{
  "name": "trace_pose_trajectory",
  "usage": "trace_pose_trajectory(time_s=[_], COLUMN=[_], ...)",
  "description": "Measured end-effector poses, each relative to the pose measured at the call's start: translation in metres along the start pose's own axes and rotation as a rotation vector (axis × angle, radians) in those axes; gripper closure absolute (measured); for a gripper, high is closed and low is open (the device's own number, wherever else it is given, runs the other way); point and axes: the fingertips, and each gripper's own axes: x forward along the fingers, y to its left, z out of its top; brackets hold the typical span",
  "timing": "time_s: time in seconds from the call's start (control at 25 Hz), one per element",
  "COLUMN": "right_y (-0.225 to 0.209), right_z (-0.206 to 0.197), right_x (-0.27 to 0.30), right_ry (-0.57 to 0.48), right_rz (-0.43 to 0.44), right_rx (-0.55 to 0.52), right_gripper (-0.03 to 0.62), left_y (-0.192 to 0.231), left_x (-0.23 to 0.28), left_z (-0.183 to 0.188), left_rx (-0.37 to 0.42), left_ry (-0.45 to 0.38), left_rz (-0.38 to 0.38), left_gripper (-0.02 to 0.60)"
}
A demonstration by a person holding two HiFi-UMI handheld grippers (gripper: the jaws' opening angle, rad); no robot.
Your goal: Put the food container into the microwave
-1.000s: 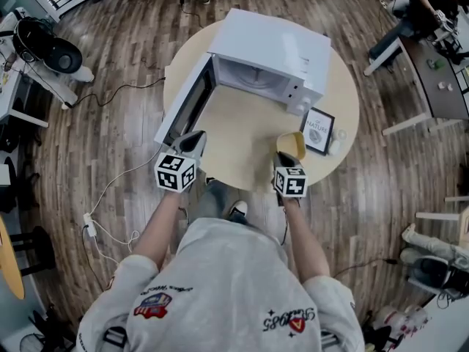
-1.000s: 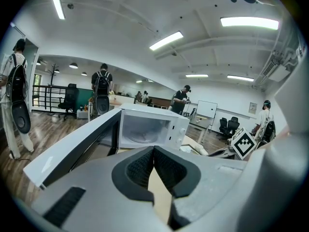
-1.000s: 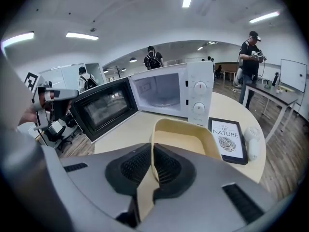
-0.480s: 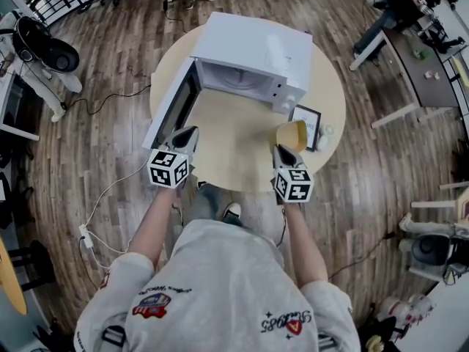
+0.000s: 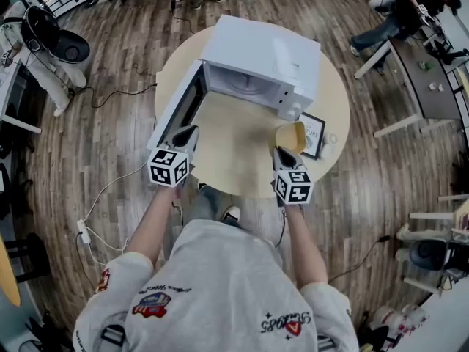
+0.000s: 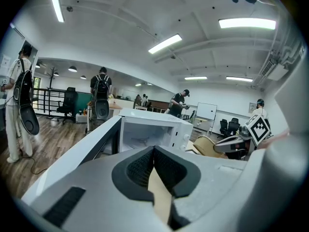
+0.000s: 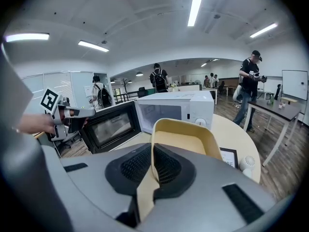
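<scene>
Grip of right tongs [image 5: 282, 151] closed tight on the near rim of the yellow food container [image 5: 291, 136], thin wall pinched between the pads, open side up, seemingly clear of the desk [image 5: 234, 160] for carrying. Sits to the right of the microwave [image 5: 264, 50], near a picture frame [image 5: 315, 132], not yet in line with the cavity. Opposite, left tongs [image 5: 185, 133] pressed together on nothing, parked beside the door [image 5: 178, 107], likely to guard it swung wide and out of the container's path. Needs next, by the look of it: a level swing leftward and forward through the open mouth, without clipping the frame.
</scene>
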Motion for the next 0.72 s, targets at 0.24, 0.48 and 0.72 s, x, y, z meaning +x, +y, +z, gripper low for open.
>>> trace_pose_trajectory(time_s=[0.24, 0.48, 0.72], right_y=[0.016, 0.032, 0.047], right_z=[0.008, 0.015, 0.021], right_x=[0.022, 0.040, 0.056], right_ry=[0.009, 0.017, 0.030], right_rz=[0.050, 0.101, 0.161], right_rx=[-0.034, -0.061, -0.086], right_gripper=[0.572, 0.572, 0.572], left_y=[0.012, 0.024, 0.028], left_x=[-0.005, -0.007, -0.001], left_z=[-0.004, -0.007, -0.006], left_rx=[-0.016, -0.032, -0.033], left_ry=[-0.006, -0.011, -0.008], left_rz=[0.027, 0.050, 0.050], left_gripper=[0.577, 0.577, 0.577])
